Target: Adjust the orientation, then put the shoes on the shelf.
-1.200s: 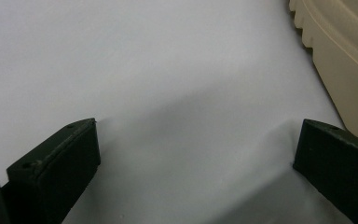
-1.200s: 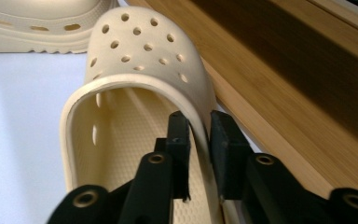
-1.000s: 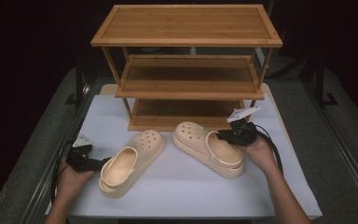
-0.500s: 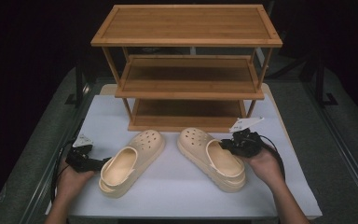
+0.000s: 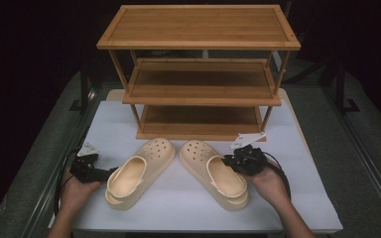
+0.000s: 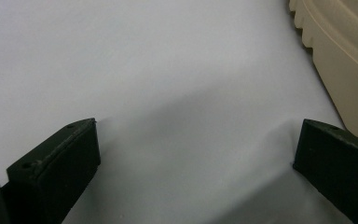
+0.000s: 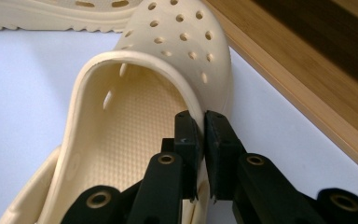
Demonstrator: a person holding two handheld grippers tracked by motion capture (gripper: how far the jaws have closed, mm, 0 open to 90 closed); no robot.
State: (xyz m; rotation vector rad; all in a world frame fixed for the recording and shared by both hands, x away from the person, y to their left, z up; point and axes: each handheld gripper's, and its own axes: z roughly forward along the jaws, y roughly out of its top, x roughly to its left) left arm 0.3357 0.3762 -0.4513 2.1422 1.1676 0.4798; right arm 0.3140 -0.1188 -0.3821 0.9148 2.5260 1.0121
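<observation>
Two cream-coloured perforated clogs lie on the white table top (image 5: 178, 208), just near of a three-tier wooden shoe rack (image 5: 198, 74) that stands at the far middle of the table. The right clog (image 5: 213, 171) lies with its toe pointing far and slightly left, its heel toward the near right. The right gripper (image 5: 234, 162), held in the person's right hand (image 5: 268, 181), comes in from the right and pinches the right-hand side wall of this clog at the edge of the foot opening; in the right gripper view the two black jaws are pressed together on the thin rim of the right clog (image 7: 144, 93), one jaw inside the opening and one outside, with the rack's lowest board (image 7: 307, 60) running diagonally just beyond the toe. The left clog (image 5: 136, 171) lies just left of the other, its toe pointing far and right so that the two toes sit near each other. The left gripper (image 5: 110, 172), in the person's left hand (image 5: 77, 191), lies low on the table just beside the heel end of the left clog. In the left gripper view its jaws are spread wide over bare white surface, holding nothing, and the ribbed sole edge of the left clog (image 6: 340, 56) sits just beside the right-hand jaw.
</observation>
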